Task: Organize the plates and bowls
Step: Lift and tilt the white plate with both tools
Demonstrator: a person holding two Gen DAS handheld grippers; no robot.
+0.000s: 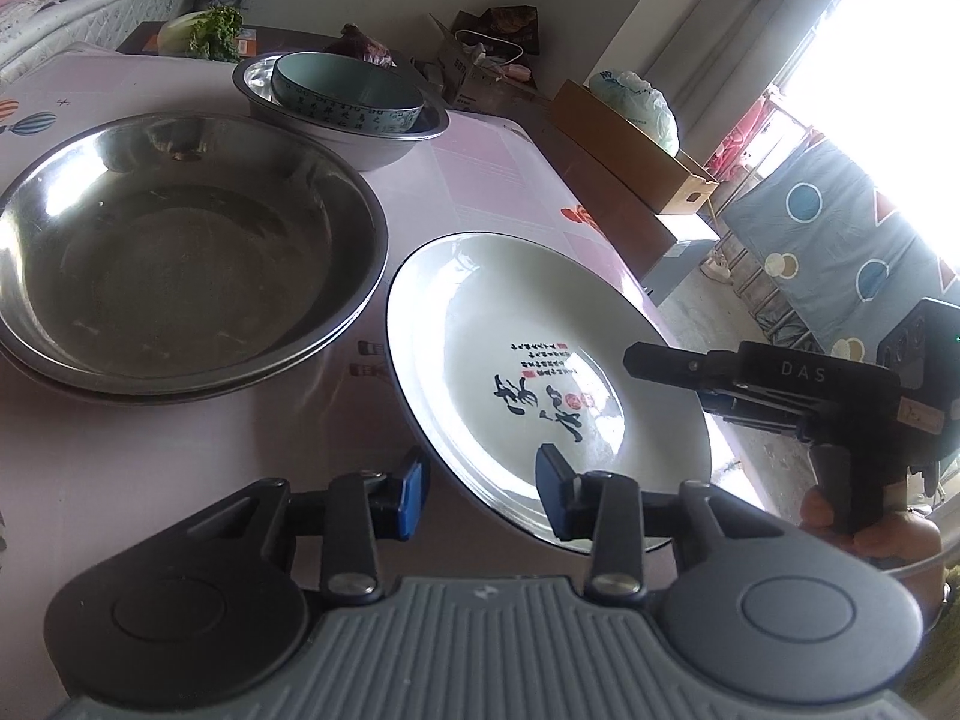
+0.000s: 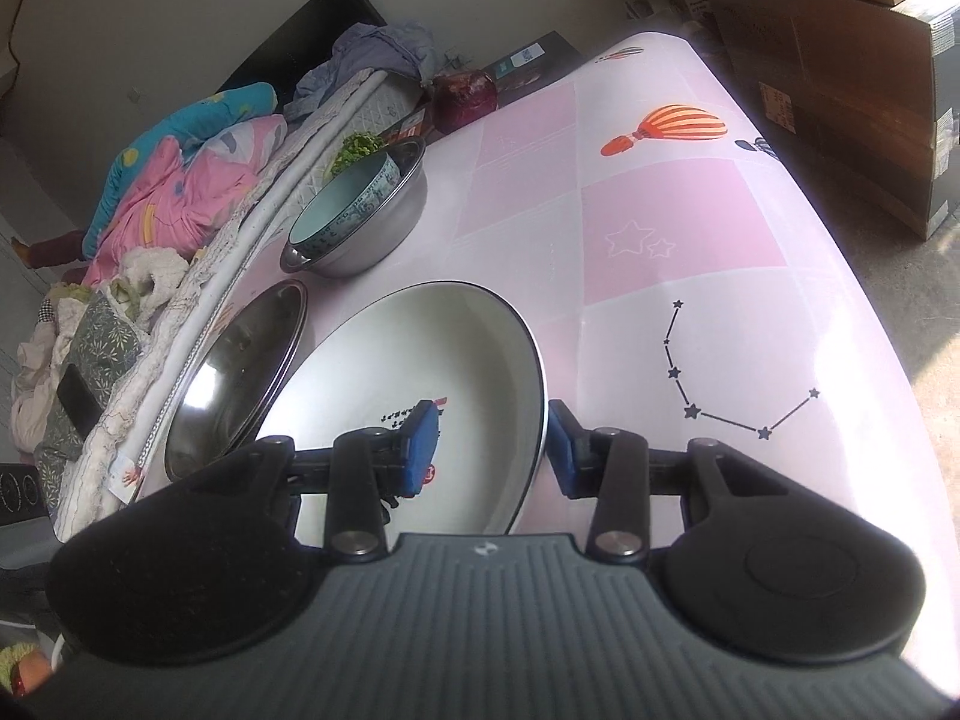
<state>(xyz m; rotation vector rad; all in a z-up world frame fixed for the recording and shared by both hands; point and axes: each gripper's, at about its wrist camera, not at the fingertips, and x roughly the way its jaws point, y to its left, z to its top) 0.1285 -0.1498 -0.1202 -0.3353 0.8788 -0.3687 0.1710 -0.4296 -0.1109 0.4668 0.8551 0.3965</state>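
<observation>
A white plate (image 1: 510, 330) with black calligraphy and a dark rim lies tilted on the pink table. My left gripper (image 1: 483, 495) straddles its near rim, one blue pad (image 1: 414, 498) outside and the other on the inner face, shut on it. The right gripper's black finger (image 1: 660, 363) reaches over the plate's far side. In the right wrist view the plate (image 2: 420, 348) has its rim between my right gripper's (image 2: 492, 447) pads, shut on it. A wide steel basin (image 1: 180, 252) (image 2: 240, 372) sits beside the plate. A teal bowl (image 1: 348, 96) (image 2: 342, 210) rests inside a smaller steel bowl (image 1: 360, 144) (image 2: 372, 234).
Leafy greens (image 1: 210, 30) and a red cabbage (image 2: 465, 93) lie past the table's far end. A cardboard box (image 1: 630, 144) holds a bagged cabbage (image 1: 636, 102). Bedding (image 2: 180, 168) is piled along one side. The table's edge (image 2: 840, 300) drops to the floor, with boxes (image 2: 840, 60) beyond.
</observation>
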